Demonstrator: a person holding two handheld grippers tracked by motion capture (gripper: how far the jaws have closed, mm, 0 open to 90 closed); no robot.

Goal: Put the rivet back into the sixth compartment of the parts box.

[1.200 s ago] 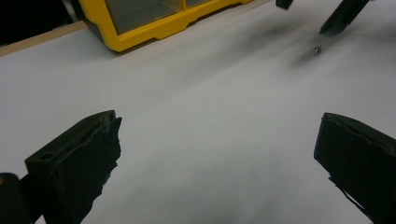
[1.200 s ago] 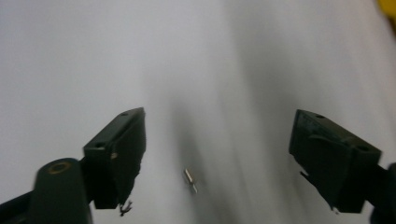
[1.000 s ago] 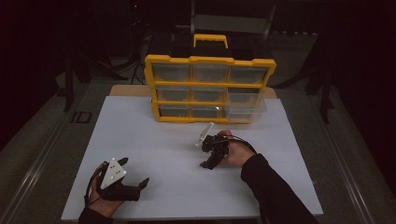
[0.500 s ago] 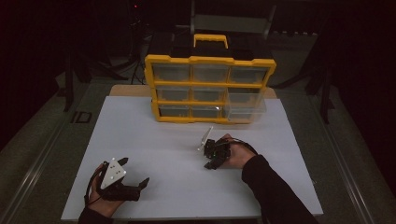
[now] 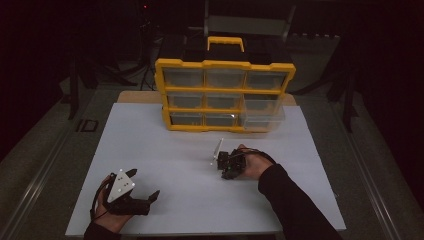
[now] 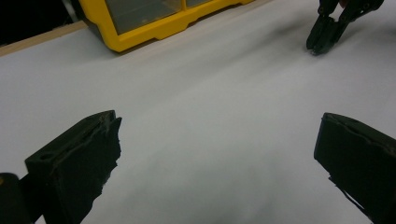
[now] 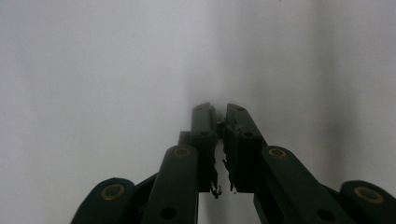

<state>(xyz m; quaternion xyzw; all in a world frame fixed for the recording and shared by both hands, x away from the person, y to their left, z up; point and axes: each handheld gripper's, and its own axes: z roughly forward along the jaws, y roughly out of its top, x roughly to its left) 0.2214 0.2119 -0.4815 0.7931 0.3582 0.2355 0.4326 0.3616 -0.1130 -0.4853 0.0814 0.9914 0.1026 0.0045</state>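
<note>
Black hand-held gripper w/ brass-ringed screws, grey tri plate, dark sleeve.

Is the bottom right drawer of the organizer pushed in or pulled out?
Pulled out. In the high view the clear drawer juts forward past the organizer's yellow frame, while the others sit flush.

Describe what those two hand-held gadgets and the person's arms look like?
Each hand holds a black two-jaw gripper. The left gripper carries a grey three-cornered plate on top, and a thin black cable loops beside it. The right gripper has linked black bars with brass-coloured rivets, plus a pale plate. The right forearm wears a dark long sleeve.
</note>
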